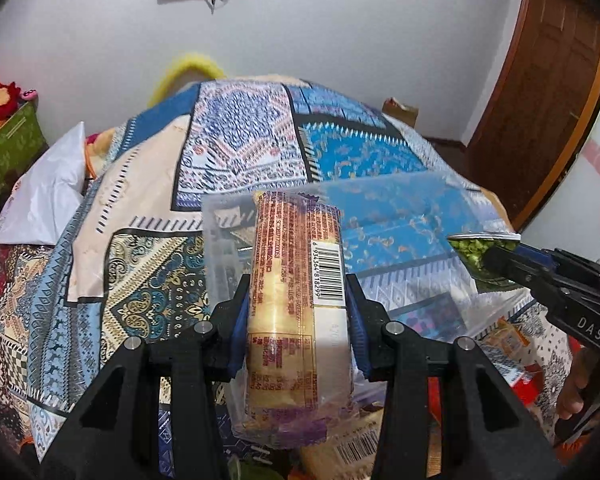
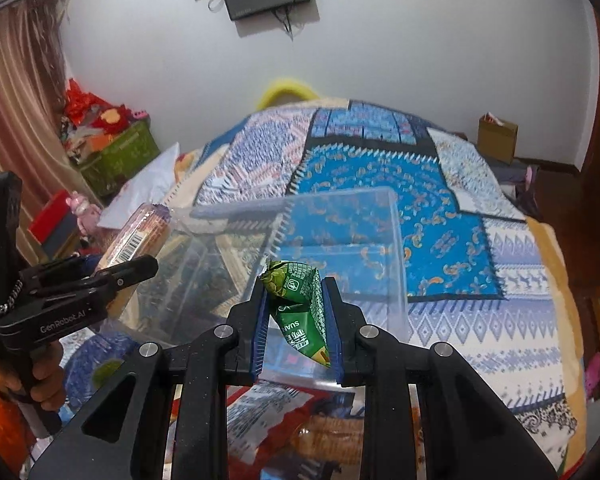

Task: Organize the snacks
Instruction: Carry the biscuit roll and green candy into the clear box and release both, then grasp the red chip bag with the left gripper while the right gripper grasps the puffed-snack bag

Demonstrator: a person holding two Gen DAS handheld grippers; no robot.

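Observation:
My left gripper (image 1: 298, 284) is shut on a long cracker roll (image 1: 296, 300) in clear wrap with a barcode, held above the near edge of a clear plastic bin (image 1: 380, 208). The roll also shows at the left of the right wrist view (image 2: 140, 236). My right gripper (image 2: 296, 288) is shut on a small green snack packet (image 2: 300, 300), held over the same clear bin (image 2: 340, 232). In the left wrist view the right gripper (image 1: 496, 260) and green packet (image 1: 472, 252) sit at the right.
The bin rests on a bed with a blue patterned quilt (image 2: 440, 200). More snack packs (image 2: 276, 412) lie under the grippers near the front. A white pillow (image 1: 48, 196), a green box (image 2: 120, 156) and a cardboard box (image 2: 498, 136) stand around the bed.

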